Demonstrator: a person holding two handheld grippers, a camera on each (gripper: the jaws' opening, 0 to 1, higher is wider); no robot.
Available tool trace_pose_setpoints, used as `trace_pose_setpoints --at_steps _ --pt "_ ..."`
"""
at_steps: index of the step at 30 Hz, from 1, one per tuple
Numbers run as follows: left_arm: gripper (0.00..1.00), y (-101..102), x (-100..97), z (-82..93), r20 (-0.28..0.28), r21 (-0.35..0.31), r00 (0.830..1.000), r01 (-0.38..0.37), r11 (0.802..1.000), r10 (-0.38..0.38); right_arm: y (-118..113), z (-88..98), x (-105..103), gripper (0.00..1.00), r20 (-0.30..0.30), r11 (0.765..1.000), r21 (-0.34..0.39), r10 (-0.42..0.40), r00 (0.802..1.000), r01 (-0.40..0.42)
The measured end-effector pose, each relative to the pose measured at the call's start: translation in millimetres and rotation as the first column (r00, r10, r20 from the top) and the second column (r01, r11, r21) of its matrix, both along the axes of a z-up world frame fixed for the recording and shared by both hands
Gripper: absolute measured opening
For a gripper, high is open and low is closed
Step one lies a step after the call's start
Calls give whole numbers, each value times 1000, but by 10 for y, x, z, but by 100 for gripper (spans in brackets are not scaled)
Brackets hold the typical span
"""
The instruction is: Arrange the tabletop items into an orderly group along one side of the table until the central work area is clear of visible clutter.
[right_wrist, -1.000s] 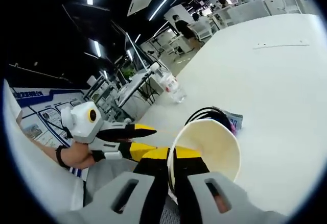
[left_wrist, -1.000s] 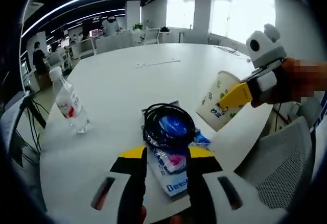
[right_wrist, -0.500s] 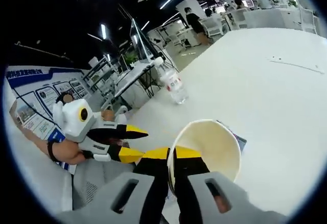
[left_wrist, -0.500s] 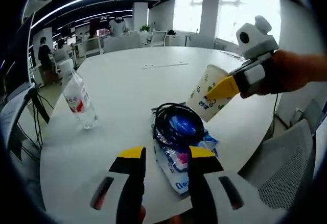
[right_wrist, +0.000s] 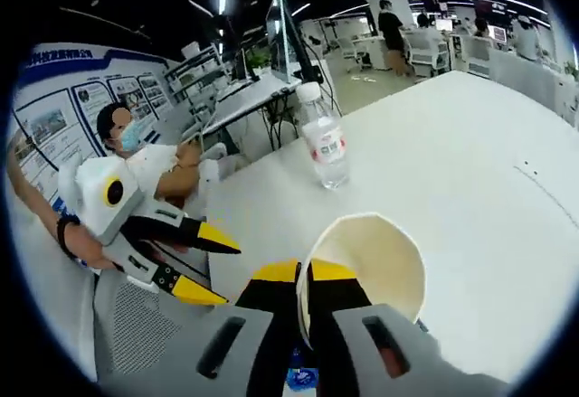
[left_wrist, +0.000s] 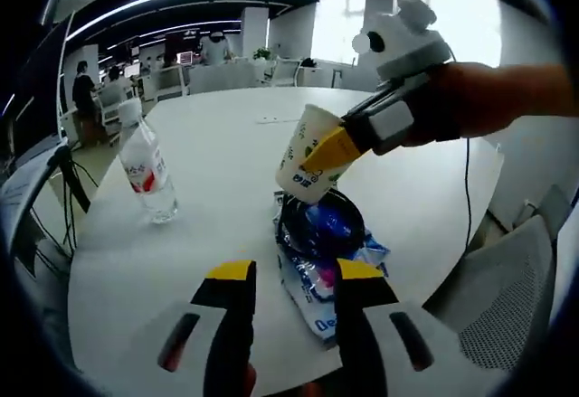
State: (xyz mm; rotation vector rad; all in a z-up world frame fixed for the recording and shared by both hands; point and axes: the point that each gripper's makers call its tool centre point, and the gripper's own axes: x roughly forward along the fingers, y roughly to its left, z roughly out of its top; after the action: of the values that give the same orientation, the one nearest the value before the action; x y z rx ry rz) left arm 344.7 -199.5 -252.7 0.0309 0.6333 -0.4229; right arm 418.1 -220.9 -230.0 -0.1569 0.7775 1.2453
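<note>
Left gripper view, packet (left_wrist: 318,311) lettered "Dee", printed cup (left_wrist: 308,155)

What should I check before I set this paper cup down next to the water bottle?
1. Grip on the paper cup: right tool is pinched on its rim, ok.
2. Cup contents: inside looks empty, ok.
3. Water bottle: standing upright, cap on, ok.
4. Landing spot: bare white table beside the bottle, ok.
5. Path below: cup hangs over the coiled black cable and the blue packet, clearance cannot tell.
6. Left tool: open, holding nothing, ok.
</note>
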Motion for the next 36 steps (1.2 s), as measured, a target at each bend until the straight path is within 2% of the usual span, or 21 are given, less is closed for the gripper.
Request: trace_pose_setpoints --at_steps 8,12,18,33,36 --pt "33 -17 -18 -17 0 -10 1000 5 1000 -5 243 -121 117 0 38 996 -64 58 998 -55" --pt "33 -17 -28 -24 -1 -15 1000 6 1000 -6 334 -173 206 0 54 994 -95 60 997 -55" --pt "33 -22 -20 -22 0 -23 1000 3 1000 -3 516 -187 286 0 75 994 -95 56 996 -48" --pt "32 0 -28 -24 -1 -44 1000 -4 999 4 754 -477 475 0 71 991 -135 20 997 -10" --pt "33 12 -23 -45 -7 -51 1000 -12 999 11 815 -480 557 0 66 994 -105 -13 998 20"
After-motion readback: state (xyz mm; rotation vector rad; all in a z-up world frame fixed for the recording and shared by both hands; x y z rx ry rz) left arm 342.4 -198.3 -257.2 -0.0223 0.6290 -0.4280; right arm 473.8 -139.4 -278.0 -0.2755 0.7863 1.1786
